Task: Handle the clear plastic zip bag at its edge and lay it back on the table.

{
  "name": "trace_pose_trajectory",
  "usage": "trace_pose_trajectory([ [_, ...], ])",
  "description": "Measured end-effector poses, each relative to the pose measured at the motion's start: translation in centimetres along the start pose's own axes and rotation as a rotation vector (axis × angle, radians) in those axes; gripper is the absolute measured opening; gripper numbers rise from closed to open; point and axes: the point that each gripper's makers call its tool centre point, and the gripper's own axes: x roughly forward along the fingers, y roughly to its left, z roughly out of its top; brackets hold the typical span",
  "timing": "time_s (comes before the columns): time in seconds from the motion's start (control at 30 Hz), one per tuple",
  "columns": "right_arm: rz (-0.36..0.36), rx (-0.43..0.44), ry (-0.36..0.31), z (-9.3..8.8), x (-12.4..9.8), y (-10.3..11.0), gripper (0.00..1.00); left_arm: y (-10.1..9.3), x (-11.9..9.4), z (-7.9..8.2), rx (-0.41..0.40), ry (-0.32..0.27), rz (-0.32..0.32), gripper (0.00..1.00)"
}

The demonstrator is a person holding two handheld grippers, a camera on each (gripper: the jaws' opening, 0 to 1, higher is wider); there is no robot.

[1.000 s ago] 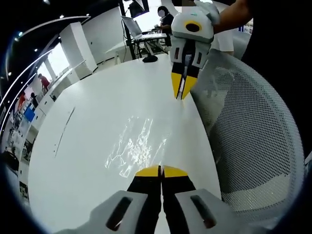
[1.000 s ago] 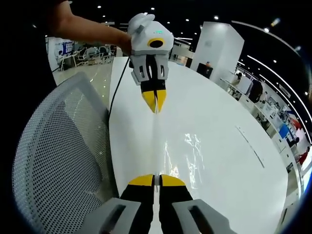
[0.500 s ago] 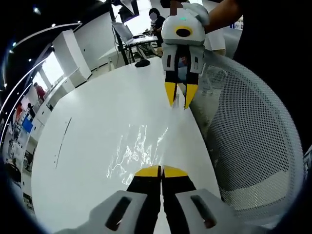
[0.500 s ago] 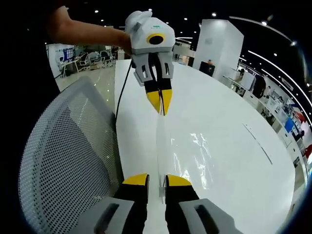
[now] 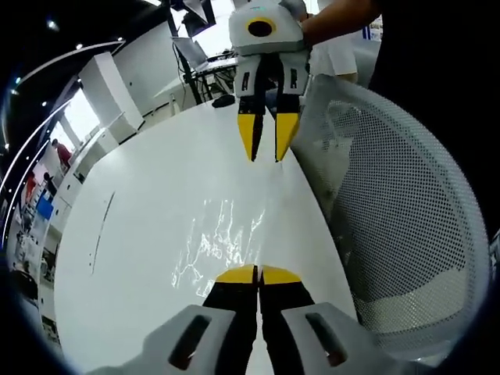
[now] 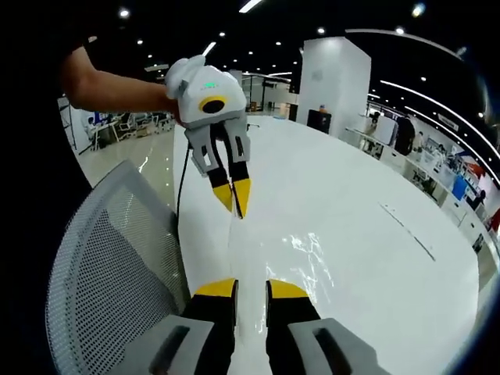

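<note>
Here the bag point(image 5: 223, 238) lies flat on the table point(image 5: 141, 234), its long edge running between the claws — left gripper point(image 5: 258, 275) pinched shut at its near edge, right gripper point(image 6: 250, 287) parted, holding nothing.

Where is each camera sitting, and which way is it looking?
Left gripper view: rides on the left gripper, jaws shut on the clear plastic zip bag, looking along the white table at the open right gripper and the person's forearm.
Right gripper view: rides on the right gripper, jaws apart, facing back at the left gripper and the person's arm.
Shared: the bag, the table, the white mesh chair.
</note>
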Motion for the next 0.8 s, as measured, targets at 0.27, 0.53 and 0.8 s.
trace_pose_trajectory([
  [0.27, 0.021, -0.013, 0.016, 0.0, 0.9, 0.1, 0.09, 0.0, -0.1, -0.2, -0.005, -0.003, 0.004, 0.00],
  [0.53, 0.052, -0.017, 0.037, -0.3, 2.0, 0.8, 0.06, 0.0, -0.2, -0.1, -0.005, -0.008, 0.009, 0.00],
  [0.8, 0.072, -0.001, 0.045, -0.6, 2.6, 1.1, 0.04, 0.2, -0.1, 0.1, -0.010, -0.022, 0.020, 0.00],
])
